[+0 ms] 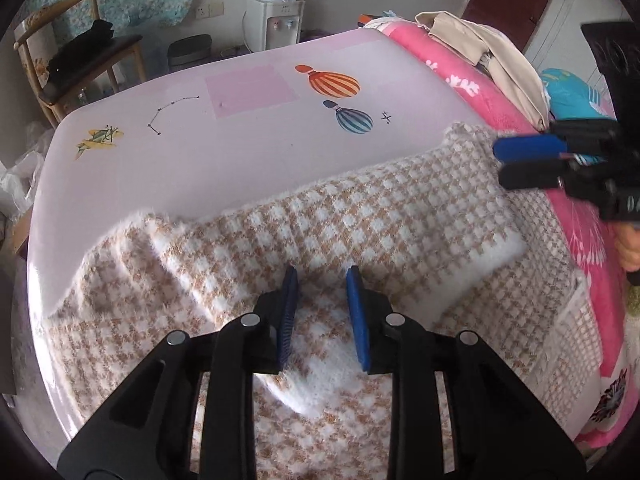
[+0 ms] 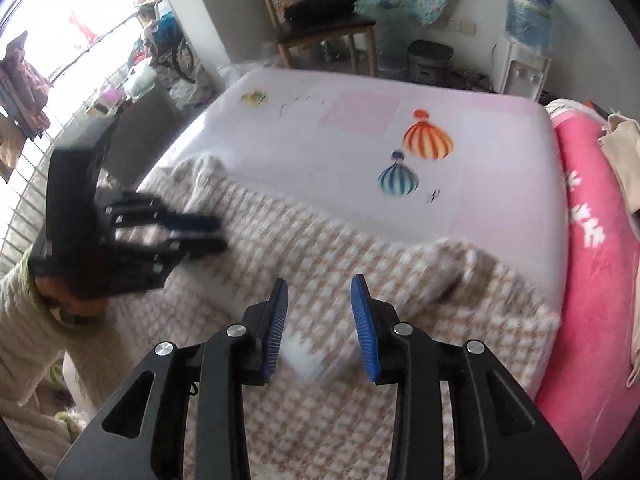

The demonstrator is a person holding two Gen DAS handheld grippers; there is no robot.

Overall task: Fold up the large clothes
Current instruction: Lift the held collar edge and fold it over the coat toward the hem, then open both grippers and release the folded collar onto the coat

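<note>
Checked fuzzy sweater (image 1: pixel 360 216) spread flat on the bed (image 1: pixel 248 120), one flap folded over near the pink blanket (image 1: pixel 448 68). Left gripper (image 1: pixel 322 316) a bit open over the middle, nothing between its blue pads. Right gripper (image 2: pixel 319 326) a bit open too, holding nothing, just above the cloth. Could go wrong: pinching only the top fluff and letting it slip, or grabbing two layers at once and making a lumpy, crooked fold. Blurry right view, so hard to aim.
</note>
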